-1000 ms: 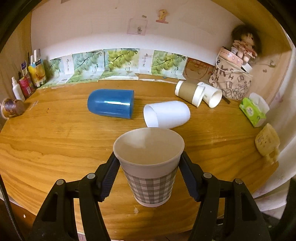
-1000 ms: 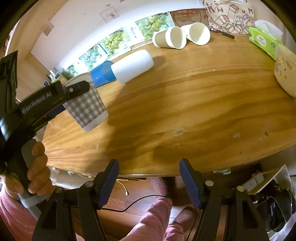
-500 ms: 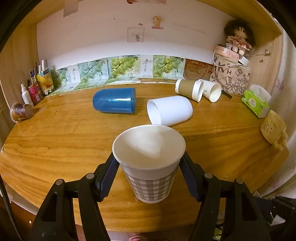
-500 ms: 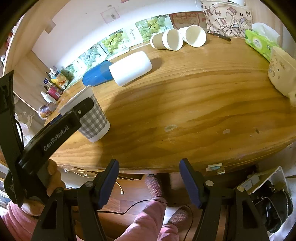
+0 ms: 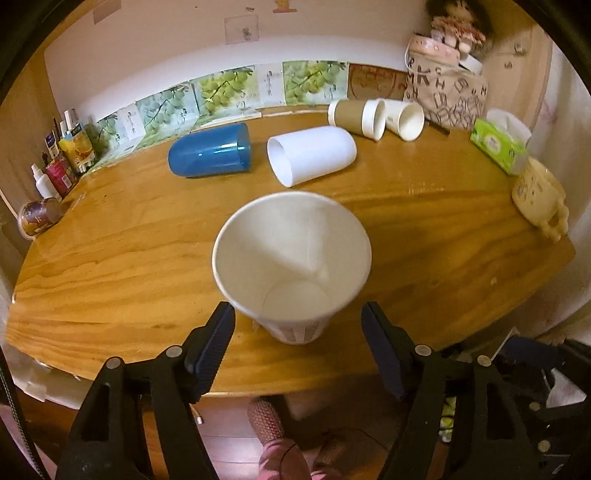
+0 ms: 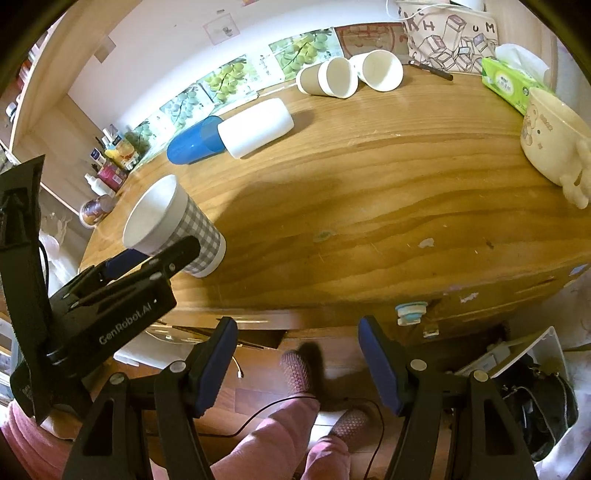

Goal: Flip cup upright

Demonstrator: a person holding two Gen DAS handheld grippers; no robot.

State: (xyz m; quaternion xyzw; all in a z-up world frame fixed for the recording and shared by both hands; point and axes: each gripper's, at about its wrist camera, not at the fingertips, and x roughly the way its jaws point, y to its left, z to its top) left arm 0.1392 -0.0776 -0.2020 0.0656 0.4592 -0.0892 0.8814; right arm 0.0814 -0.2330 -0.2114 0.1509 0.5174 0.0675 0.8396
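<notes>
My left hand-held gripper (image 5: pixel 297 334) stood spread, touching nothing — the checked cup (image 5: pixel 291 264) sat upright on the bench (image 5: pixel 424 229) between its fingers. My right hand-held gripper (image 6: pixel 297 356) hung spread off the bench's front edge — right of the cup.

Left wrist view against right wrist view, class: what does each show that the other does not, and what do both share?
Only the left wrist view looks down into the checked cup to its white bottom, and shows the doll. Only the right wrist view shows the cup's checked side and the left gripper from outside. Both show the blue cup, the white cup and the table.
</notes>
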